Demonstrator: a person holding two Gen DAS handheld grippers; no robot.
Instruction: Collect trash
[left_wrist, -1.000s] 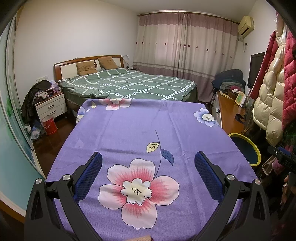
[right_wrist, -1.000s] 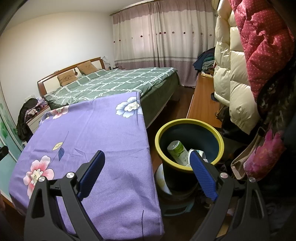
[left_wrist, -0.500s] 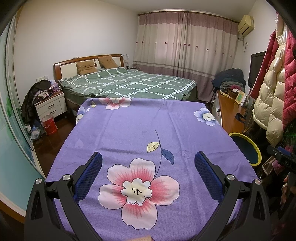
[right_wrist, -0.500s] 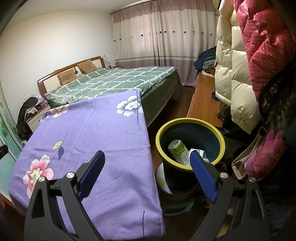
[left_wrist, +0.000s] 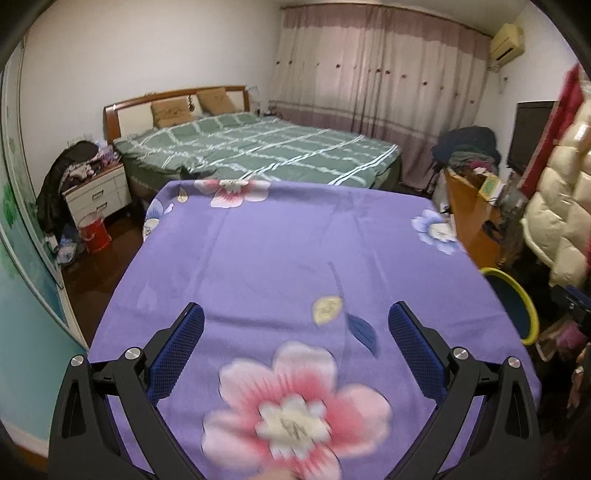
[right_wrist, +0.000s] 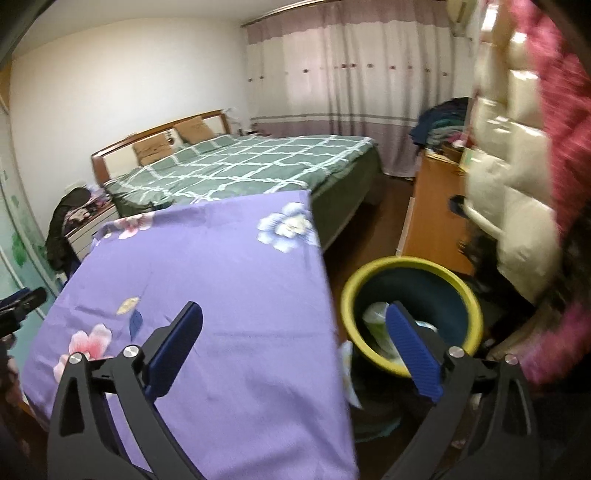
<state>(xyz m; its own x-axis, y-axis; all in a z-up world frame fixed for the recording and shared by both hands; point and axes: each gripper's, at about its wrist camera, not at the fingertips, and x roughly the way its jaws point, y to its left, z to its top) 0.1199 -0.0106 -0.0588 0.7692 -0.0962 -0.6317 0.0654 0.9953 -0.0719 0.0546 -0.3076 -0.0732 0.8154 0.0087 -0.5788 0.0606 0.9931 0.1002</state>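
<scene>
A dark bin with a yellow rim (right_wrist: 458, 284) stands on the floor right of the table; it also shows in the left wrist view (left_wrist: 524, 306). Inside it lie a green-and-white can (right_wrist: 376, 317) and other pale trash, partly hidden by my right finger. My right gripper (right_wrist: 295, 336) is open and empty, above the table's right edge and the bin. My left gripper (left_wrist: 295, 332) is open and empty, above the purple flowered tablecloth (left_wrist: 280, 258). No trash shows on the cloth.
A bed with a green checked cover (left_wrist: 258, 147) lies beyond the table. A wooden desk (right_wrist: 428, 206) and hanging puffy coats (right_wrist: 517, 184) crowd the right side. A nightstand (left_wrist: 98, 192) and a red bucket (left_wrist: 94, 232) stand at the left.
Both grippers have swung, and both views are blurred by motion. The right view has risen and turned left, so the bin sits lower right. The left view has shifted forward over the cloth.
</scene>
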